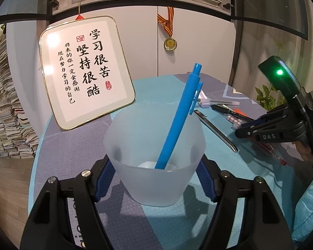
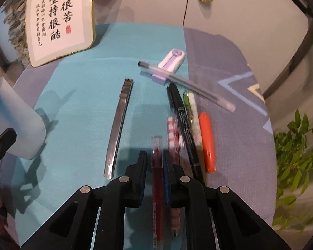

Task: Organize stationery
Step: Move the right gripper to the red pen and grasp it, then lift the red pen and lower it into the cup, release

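Red pen [image 2: 157, 166]: clear barrel, red ink core, lying flat on the teal-and-grey cloth [image 2: 77, 108], running lengthwise between the fingers of the right gripper [image 2: 154, 162]. Jaws are only narrowly apart, one on each side of the barrel; pads don't look pressed on it, small gap visible on the left side, so nothing pinched. Left-wrist view shows the same pen [image 1: 273, 154] poking out under the right gripper [image 1: 243, 132]. Only container: frosted translucent cup [image 1: 154, 156], upright on the cloth, holding one blue click pen [image 1: 178, 120] that leans against the rim, clip end up. Left gripper [image 1: 154, 179] is clamped on the cup's lower wall, blue pads [image 1: 104, 177] touching both sides. Cup sits well left of the red pen; its edge shows at far left in the right-wrist view [image 2: 16, 125]. Rest of the loose stationery is right of the cup: steel utility knife [image 2: 120, 125] just left of the red pen, then to its right a red-checked pen [image 2: 173, 133], black pen [image 2: 183, 125], white patterned pen [image 2: 195, 116], orange marker [image 2: 207, 141]. Further back, a clear gel pen [image 2: 185, 83] lies across a lilac eraser [image 2: 171, 60]. Framed calligraphy board [image 1: 83, 70] leans behind the cup.
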Motion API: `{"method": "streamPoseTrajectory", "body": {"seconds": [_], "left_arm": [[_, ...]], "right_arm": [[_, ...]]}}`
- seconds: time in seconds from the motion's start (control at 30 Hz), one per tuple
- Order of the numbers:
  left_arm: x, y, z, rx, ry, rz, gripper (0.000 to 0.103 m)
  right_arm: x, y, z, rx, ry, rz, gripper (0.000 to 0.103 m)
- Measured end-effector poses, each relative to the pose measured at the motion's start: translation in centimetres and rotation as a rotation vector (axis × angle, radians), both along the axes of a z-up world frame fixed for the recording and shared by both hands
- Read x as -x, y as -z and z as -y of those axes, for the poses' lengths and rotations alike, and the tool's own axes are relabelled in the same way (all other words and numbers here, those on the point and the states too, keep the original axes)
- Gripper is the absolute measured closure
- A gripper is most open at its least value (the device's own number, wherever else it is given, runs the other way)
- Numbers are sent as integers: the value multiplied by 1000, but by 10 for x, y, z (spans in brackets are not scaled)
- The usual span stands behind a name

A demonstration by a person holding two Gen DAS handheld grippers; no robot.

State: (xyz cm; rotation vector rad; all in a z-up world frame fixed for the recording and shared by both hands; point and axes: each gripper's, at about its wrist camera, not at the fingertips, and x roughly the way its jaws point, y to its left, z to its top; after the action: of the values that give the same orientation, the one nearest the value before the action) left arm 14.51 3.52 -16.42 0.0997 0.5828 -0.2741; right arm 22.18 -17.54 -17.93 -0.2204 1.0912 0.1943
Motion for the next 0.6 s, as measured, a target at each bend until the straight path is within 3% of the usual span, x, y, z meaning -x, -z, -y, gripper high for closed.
{"method": "streamPoseTrajectory", "body": {"seconds": [0.13, 0.37, 0.6], "left_arm": [[4, -3, 0, -6, -1, 31, 33], [12, -13, -4, 36, 7, 104, 34], [15, -11, 6, 1, 30, 112, 34]], "right_arm": [[-3, 1, -6, 41, -19, -2, 88], [-7, -3, -6, 16, 8, -20, 88], [32, -67, -18, -138, -11, 162, 88]]}}
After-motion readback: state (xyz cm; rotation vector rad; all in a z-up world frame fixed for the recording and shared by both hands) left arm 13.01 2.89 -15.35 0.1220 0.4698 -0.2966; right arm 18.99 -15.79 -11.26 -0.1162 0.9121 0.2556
